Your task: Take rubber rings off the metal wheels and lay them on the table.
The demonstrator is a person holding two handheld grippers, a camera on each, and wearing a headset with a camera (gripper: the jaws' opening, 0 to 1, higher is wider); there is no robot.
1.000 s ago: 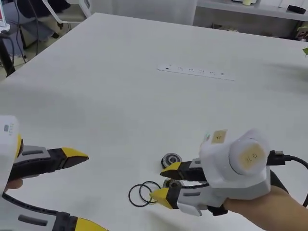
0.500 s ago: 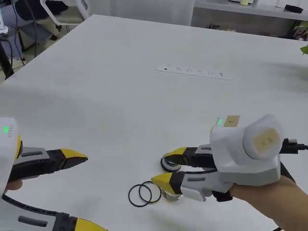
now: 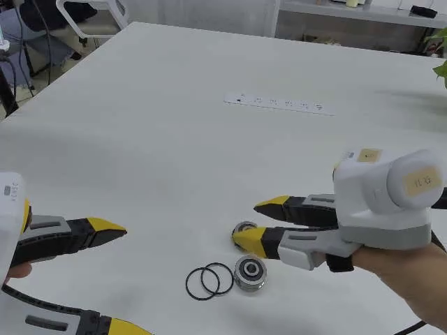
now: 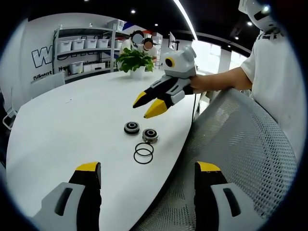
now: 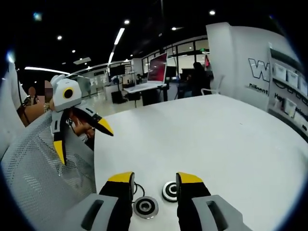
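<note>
Right gripper point(image 3: 249, 220) half open, left gripper point(image 4: 147, 166) wide, both empty; rings point(image 3: 209, 280) near the right one's tip look thin, floppy, light; pinch one edge.

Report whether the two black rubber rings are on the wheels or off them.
Off. Both rubber rings lie flat on the table, overlapping each other, beside the nearer metal wheel, not around it.

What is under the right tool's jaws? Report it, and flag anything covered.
Below the right tool, a metal wheel sits on the table, partly covered by the lower jaw. A second wheel and two rubber rings lie uncovered nearby.
</note>
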